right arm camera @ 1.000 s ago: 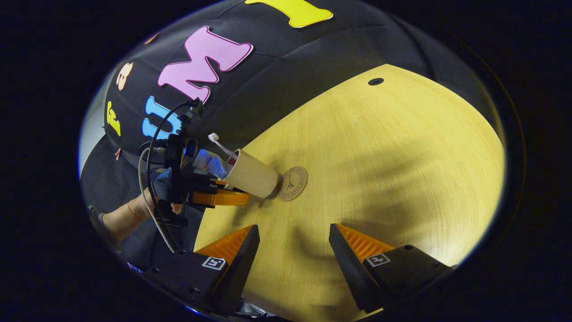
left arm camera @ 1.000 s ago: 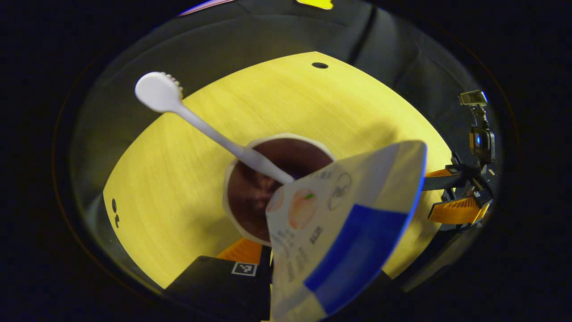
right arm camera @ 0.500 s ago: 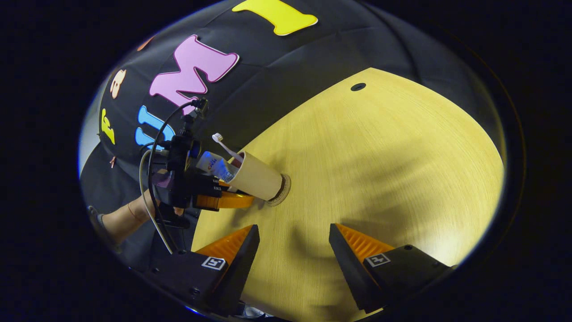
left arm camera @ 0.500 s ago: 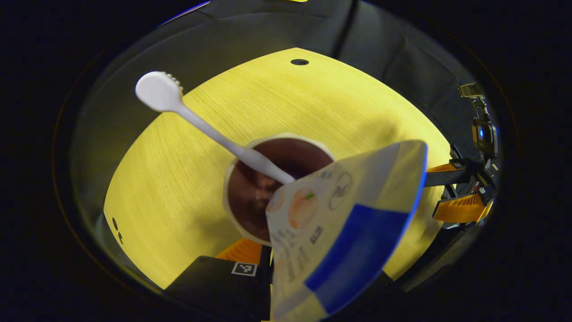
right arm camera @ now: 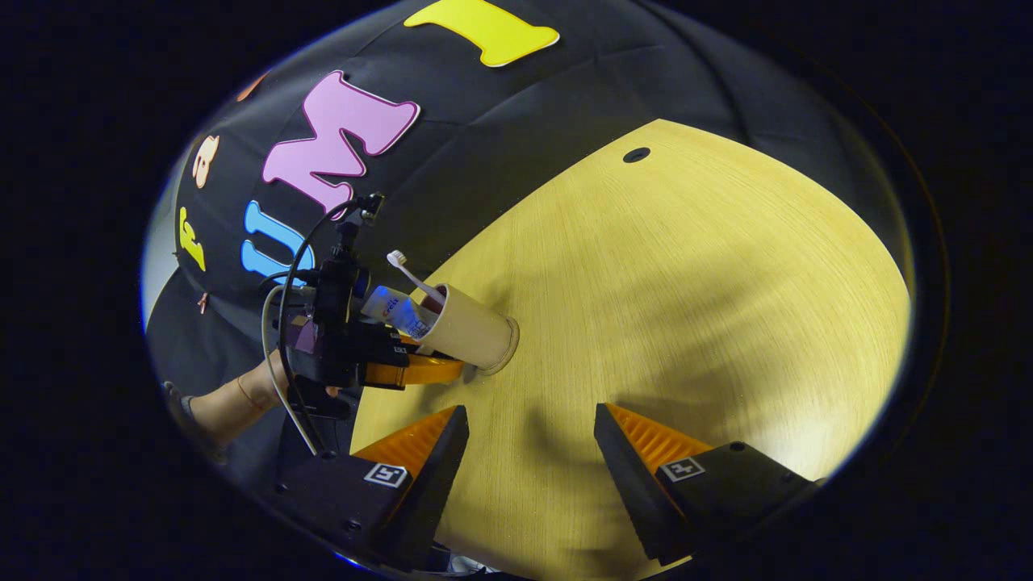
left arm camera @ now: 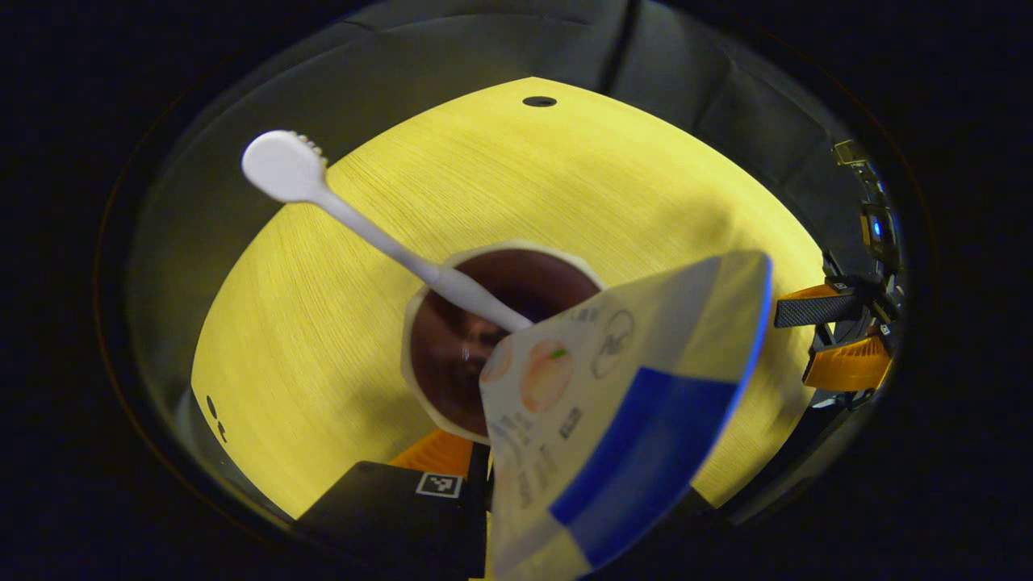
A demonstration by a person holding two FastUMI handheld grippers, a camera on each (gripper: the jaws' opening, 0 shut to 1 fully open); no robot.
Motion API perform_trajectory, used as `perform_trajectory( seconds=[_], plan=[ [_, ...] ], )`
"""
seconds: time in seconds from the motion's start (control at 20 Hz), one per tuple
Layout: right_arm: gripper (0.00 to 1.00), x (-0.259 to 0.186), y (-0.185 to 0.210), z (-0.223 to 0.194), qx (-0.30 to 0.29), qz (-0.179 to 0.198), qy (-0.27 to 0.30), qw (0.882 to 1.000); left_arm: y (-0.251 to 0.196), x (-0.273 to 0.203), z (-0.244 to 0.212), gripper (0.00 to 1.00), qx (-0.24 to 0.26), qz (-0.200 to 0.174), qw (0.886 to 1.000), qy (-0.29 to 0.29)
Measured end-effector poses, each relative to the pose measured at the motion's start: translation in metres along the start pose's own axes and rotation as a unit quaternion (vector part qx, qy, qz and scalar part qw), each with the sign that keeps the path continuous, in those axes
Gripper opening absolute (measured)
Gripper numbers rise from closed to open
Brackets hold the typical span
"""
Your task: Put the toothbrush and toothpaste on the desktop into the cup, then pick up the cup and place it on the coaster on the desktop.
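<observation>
The beige paper cup [right arm camera: 472, 331] holds the white toothbrush [right arm camera: 407, 274] and the blue-and-white toothpaste tube [right arm camera: 391, 311]. It stands over the coaster, of which only a thin dark edge [right arm camera: 512, 349] peeks out at its base. My left gripper [right arm camera: 411, 369] is shut on the cup; a hand [right arm camera: 234, 395] holds it. From above, the left gripper view looks into the cup [left arm camera: 424, 323], with the toothbrush [left arm camera: 282, 165] leaning up-left and the toothpaste [left arm camera: 629, 403] close to the lens. One orange finger [left arm camera: 440, 452] shows; the tube hides the other. My right gripper [right arm camera: 530, 420] hovers open over bare tabletop.
The yellow wooden desktop [right arm camera: 726, 282] has a small dark cable hole [right arm camera: 636, 154] near its far edge. The right gripper [left arm camera: 835, 339] appears at the far right of the left gripper view, off the table's edge.
The left gripper carried the cup sideways onto the coaster, which was in plain sight beside it a second ago and is now covered. The right gripper has stayed open, nearly still.
</observation>
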State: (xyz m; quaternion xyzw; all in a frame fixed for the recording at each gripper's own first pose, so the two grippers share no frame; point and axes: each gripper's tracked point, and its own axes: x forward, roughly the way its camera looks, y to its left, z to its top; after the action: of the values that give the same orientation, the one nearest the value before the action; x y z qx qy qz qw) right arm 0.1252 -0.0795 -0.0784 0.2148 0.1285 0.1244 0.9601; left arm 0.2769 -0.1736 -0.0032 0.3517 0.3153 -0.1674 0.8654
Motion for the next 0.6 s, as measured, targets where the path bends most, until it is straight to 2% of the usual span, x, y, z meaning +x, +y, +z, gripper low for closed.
perform_trajectory(
  seconds=[0.15, 0.2, 0.25, 0.3, 0.35, 0.4, 0.5, 0.6],
  plan=[
    [0.96, 0.001, 0.001, 0.001, 0.005, 0.001, -0.001, 1.000, 0.000, -0.003, 0.004, 0.37, -0.002, -0.003, 1.000, -0.015],
    [0.96, 0.001, 0.002, 0.002, 0.005, 0.002, -0.001, 1.000, 0.001, -0.006, 0.005, 0.51, 0.000, 0.000, 1.000, -0.022],
    [0.96, 0.002, 0.003, 0.002, 0.005, 0.002, 0.000, 1.000, 0.003, -0.007, 0.007, 0.57, 0.001, 0.003, 1.000, -0.026],
    [0.96, 0.003, 0.004, 0.001, 0.005, 0.003, 0.001, 1.000, 0.004, -0.010, 0.008, 0.70, 0.001, 0.008, 0.999, -0.031],
    [0.96, 0.003, 0.005, 0.001, 0.004, 0.004, 0.002, 1.000, 0.005, -0.013, 0.007, 0.72, -0.001, 0.010, 0.999, -0.035],
    [0.96, 0.004, 0.008, 0.001, 0.002, 0.004, 0.002, 1.000, 0.005, -0.017, 0.007, 0.81, -0.003, 0.013, 0.999, -0.039],
    [0.96, 0.005, 0.010, 0.002, -0.006, 0.000, 0.003, 1.000, 0.008, -0.028, 0.005, 0.82, -0.009, 0.022, 0.998, -0.053],
    [0.96, 0.005, 0.008, 0.000, -0.017, -0.020, 0.010, 1.000, 0.008, -0.042, 0.006, 0.82, -0.019, 0.028, 0.997, -0.074]
  ],
)
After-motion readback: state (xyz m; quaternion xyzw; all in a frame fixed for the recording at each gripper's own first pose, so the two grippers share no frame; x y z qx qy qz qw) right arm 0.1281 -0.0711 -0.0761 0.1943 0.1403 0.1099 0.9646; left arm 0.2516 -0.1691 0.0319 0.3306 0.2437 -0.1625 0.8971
